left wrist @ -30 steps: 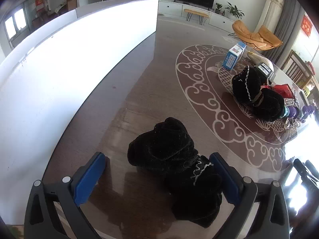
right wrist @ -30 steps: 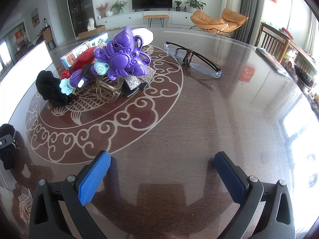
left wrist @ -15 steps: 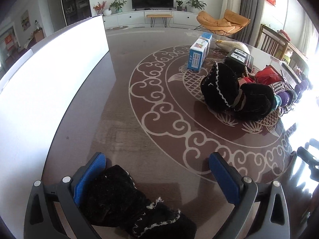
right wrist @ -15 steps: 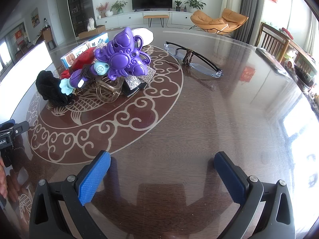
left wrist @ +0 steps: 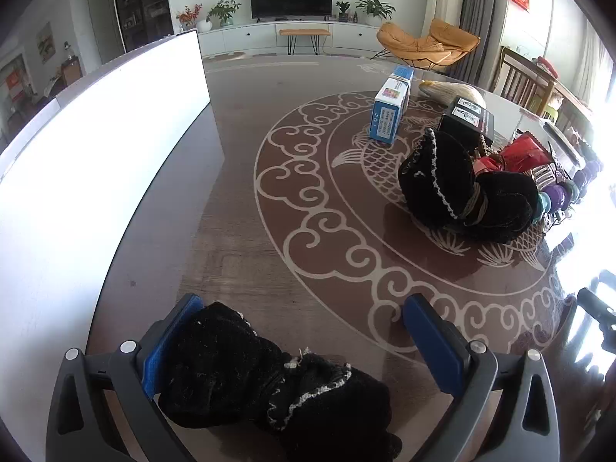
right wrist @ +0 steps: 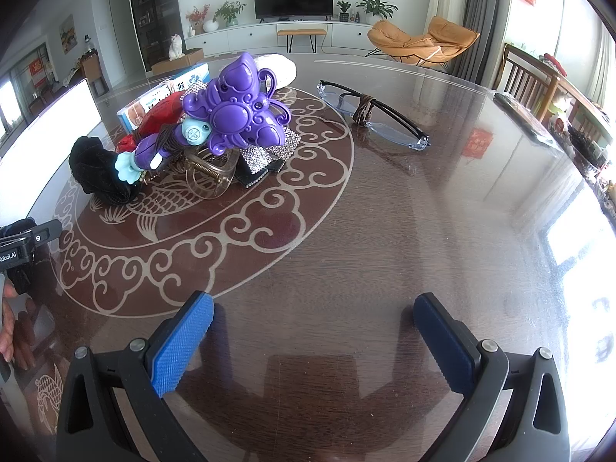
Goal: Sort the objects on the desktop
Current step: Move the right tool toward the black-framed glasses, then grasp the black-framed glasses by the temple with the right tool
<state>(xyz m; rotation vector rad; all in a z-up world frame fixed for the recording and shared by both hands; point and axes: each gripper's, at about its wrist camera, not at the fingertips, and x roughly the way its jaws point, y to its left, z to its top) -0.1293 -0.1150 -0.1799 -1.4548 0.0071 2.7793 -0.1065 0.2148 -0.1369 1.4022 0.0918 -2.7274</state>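
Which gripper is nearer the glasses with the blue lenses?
Right. The right gripper is open over bare table, with the glasses ahead of it, slightly right. The left gripper is off at the table's left edge, beyond the pile; its own view does not show the glasses.

"Robot.AI", partly cut off, was printed on the left gripper [right wrist: 23, 242] body at the frame edge. Print on the blue-and-white box [left wrist: 389, 109] and black box [left wrist: 467, 117] stayed unreadable.
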